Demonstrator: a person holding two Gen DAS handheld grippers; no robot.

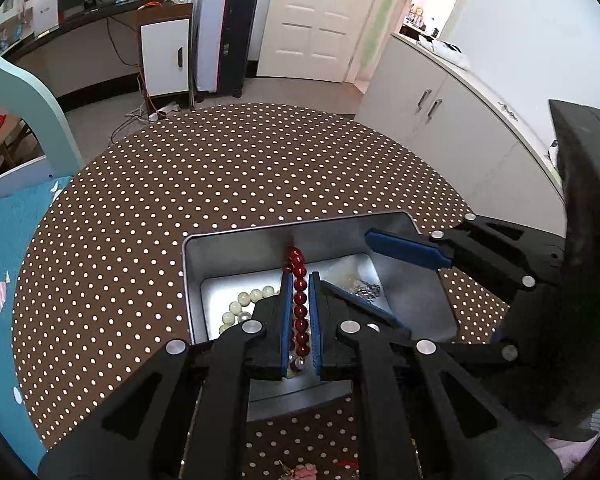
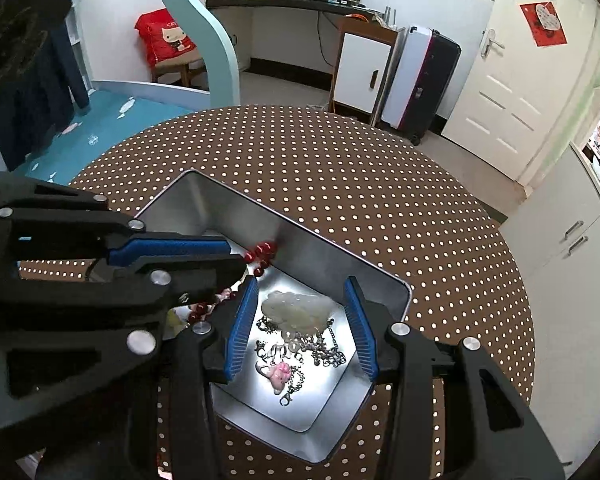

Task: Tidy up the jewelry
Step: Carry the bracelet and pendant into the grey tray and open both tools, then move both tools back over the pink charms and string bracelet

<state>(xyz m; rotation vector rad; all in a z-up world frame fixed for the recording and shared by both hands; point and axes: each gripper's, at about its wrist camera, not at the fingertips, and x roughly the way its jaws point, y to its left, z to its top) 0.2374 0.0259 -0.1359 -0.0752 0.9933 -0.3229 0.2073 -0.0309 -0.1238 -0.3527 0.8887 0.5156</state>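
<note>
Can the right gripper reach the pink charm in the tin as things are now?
Probably yes. The right gripper is open above the metal tin, and the pink charm lies uncovered between its fingers, though tangled with the silver chain.

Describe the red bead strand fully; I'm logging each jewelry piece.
The red bead strand is a string of round, glossy dark-red beads, glass-like. It is pinched between the blue pads of the left hand-held gripper and runs lengthwise along them. Its far end bunches against the inner wall of the metal tin.
</note>
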